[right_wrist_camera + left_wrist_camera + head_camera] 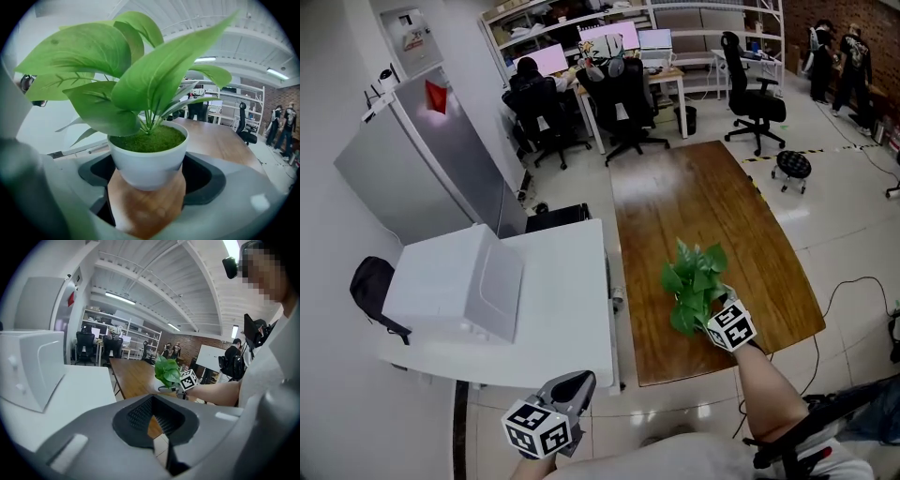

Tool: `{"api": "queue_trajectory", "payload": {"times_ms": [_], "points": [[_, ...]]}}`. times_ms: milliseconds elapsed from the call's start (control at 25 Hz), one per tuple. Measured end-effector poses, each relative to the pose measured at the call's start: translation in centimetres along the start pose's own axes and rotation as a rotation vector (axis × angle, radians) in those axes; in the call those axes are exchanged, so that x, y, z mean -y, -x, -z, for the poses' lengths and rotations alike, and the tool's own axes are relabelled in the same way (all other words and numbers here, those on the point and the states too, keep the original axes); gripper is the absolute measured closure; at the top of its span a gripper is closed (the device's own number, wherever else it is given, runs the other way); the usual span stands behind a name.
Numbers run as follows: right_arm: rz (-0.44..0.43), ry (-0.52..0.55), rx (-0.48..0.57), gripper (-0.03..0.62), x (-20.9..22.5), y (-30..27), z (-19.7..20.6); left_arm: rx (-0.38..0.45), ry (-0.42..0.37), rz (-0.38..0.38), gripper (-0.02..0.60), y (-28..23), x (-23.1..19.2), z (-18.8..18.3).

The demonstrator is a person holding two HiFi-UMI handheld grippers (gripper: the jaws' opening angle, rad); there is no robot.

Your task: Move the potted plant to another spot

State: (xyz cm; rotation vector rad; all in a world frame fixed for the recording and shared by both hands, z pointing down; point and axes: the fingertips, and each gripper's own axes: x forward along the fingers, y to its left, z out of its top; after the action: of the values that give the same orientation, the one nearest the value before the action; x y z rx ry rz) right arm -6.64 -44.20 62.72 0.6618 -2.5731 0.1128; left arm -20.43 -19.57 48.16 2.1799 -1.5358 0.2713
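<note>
Long white ceiling strip lights give bright, even light with faint shadows, and a pale sheen lies on the glossy brown wooden table beyond the jaws. Both gripper views bulge and blacken at the rims; grey housing around the jaws is blurred.

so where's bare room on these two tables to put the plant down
The wooden table is bare from the potted plant back to its far end. The white table is free on its right part, between the white box and the wooden table. Crowded: that table's left side, under the box.
</note>
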Motion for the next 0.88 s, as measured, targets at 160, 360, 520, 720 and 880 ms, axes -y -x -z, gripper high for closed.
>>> {"api": "queue_trajectory", "payload": {"times_ms": [160,360,520,720,880], "points": [[-0.041,0.025,0.001,0.146,-2.0,-1.8,-1.4,0.025,0.026,-0.051,0.588,2.2,-1.7,0.2],[-0.101,0.057,0.016,0.146,-4.9,-4.4,-3.7,0.052,0.051,-0.109,0.588,4.7,-3.1,0.4],[-0.155,0.067,0.013,0.146,-7.5,-6.1,-5.1,0.065,0.072,-0.154,0.588,6.6,-4.3,0.9],[-0.21,0.089,0.023,0.146,-10.3,-8.2,-6.6,0.085,0.098,-0.213,0.588,9.2,-5.3,1.4],[-0.26,0.107,0.029,0.146,-13.0,-9.9,-8.1,0.104,0.115,-0.265,0.588,11.4,-6.3,1.7]]}}
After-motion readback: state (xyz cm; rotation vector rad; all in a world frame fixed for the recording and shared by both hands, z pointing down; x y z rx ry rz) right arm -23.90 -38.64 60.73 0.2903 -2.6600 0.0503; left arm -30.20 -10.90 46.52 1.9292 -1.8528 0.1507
